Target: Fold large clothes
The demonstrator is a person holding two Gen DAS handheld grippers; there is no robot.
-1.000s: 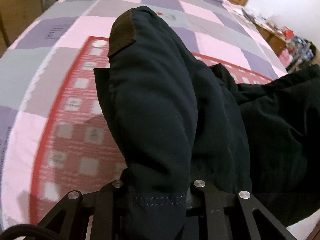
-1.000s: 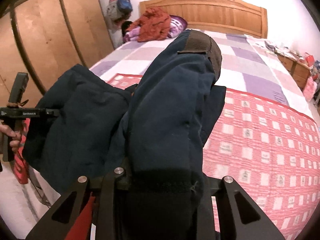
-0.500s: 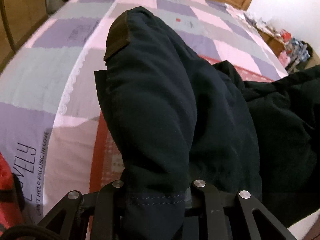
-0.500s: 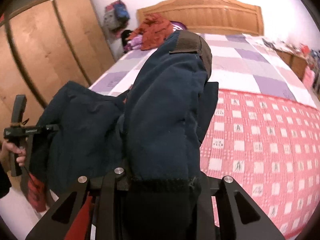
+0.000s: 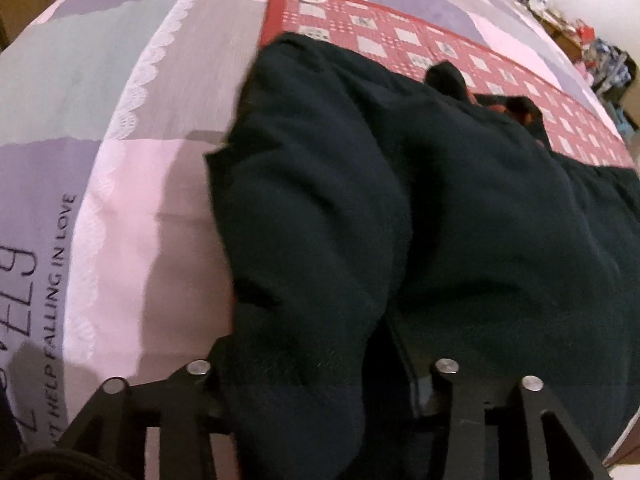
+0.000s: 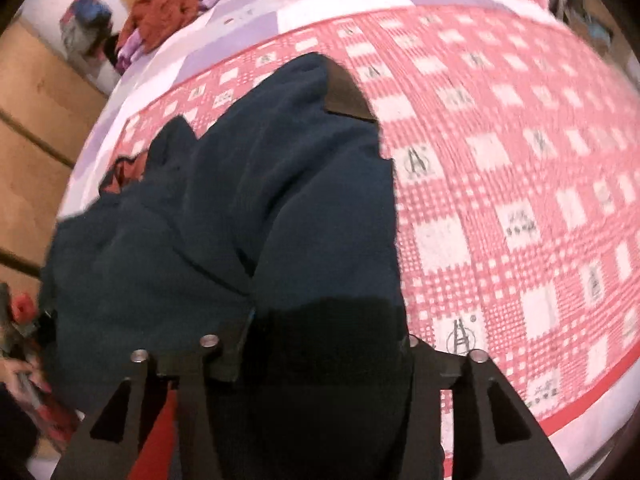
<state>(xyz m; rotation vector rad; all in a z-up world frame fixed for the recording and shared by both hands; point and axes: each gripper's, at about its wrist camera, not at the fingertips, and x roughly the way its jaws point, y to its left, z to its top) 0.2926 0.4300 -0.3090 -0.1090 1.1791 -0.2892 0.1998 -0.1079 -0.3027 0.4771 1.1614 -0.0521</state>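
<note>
Left wrist view: at the far left lies the bed [image 5: 132, 184], its cover a patchwork of pink, grey and lilac blocks with one line of printed words along the near edge. One red checked cloth [image 5: 404, 40] is spread over the cover farther back. One large dark jacket [image 5: 420, 216] lies on the bed, its far end resting on the red cloth and its near end reaching between the arms of the left tongs [image 5: 320, 376]. These tongs have just been opening; their two arms stand apart with a sleeve of the jacket between them, but the fabric hides the tips, so whether the pads press on it cannot be told. A cluttered side table shows small and blurred at the far right.

Right wrist view: at the left edge stands one wooden wardrobe [image 6: 32, 120], and low down a hand [image 6: 22, 372] grips the other tool. One heap of orange and purple clothes [image 6: 168, 8] sits at the head of the bed. The same jacket [image 6: 248, 208] lies in the middle, one sleeve with a dark cuff tab stretched away over the red checked cloth [image 6: 520, 184], which fills the right side. The right tongs [image 6: 316, 344] have also just been opening; their arms are spread with the sleeve end between them, and the tips are covered, so the grip cannot be judged.
</note>
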